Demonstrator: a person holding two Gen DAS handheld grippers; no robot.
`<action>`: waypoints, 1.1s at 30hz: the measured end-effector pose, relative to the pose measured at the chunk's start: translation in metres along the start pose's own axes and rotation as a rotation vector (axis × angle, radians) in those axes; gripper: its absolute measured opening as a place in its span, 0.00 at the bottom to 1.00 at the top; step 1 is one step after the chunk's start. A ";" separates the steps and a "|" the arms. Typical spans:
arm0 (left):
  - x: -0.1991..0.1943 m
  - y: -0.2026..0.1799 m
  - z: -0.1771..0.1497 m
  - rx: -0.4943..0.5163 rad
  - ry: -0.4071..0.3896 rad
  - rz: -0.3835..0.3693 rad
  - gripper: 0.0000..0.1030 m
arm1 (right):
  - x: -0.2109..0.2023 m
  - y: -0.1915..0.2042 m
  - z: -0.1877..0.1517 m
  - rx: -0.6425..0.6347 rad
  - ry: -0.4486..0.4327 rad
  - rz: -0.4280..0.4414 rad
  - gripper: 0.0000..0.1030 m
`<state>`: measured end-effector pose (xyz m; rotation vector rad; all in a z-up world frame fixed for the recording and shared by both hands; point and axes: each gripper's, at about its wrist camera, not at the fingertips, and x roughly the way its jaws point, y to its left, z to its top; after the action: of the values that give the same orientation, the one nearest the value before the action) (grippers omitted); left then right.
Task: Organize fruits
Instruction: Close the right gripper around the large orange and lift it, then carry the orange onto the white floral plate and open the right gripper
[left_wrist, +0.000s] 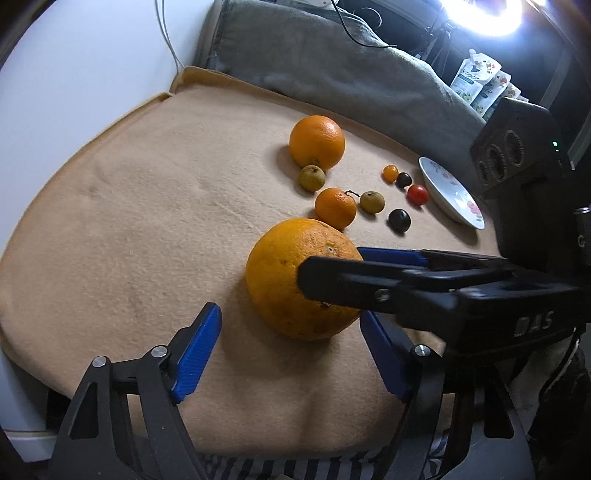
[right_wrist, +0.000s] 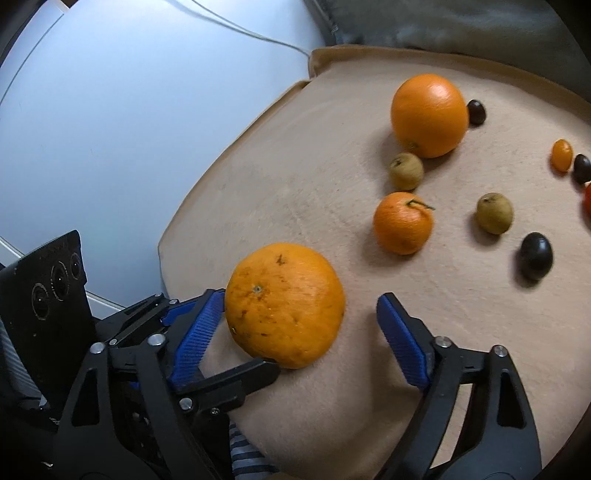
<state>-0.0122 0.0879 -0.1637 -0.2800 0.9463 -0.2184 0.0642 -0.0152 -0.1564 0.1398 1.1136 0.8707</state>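
I am holding both grippers open around the big orange (left_wrist: 301, 278) near the blanket's (left_wrist: 147, 221) near edge: my left gripper (left_wrist: 291, 347) is straddling it, and my right gripper (right_wrist: 301, 328) is reaching across from the right, crowding it. Behind it, a tangerine (left_wrist: 335, 207), two brown fruits (left_wrist: 312, 178), another orange (left_wrist: 317, 141) and small tomatoes (left_wrist: 417, 194) are blocking the way toward the plate (left_wrist: 452, 192) at the right edge.

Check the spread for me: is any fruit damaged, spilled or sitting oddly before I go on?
Nothing spilled or broken. The nearest big orange has dark specks and scuffs on its peel, unlike the clean one farther back. All fruit lies loose on the tan blanket; the plate looks empty.
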 end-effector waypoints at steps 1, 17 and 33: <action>0.000 0.000 0.000 0.000 0.002 -0.002 0.74 | 0.002 0.000 0.001 0.000 0.005 0.005 0.80; 0.014 -0.012 -0.004 0.071 0.017 0.037 0.66 | 0.013 0.010 0.003 -0.037 0.016 0.017 0.70; 0.016 -0.054 0.027 0.178 -0.031 -0.006 0.64 | -0.059 -0.004 -0.009 -0.043 -0.117 -0.067 0.69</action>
<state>0.0153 0.0356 -0.1430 -0.1218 0.8888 -0.3015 0.0500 -0.0607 -0.1200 0.1149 0.9847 0.8158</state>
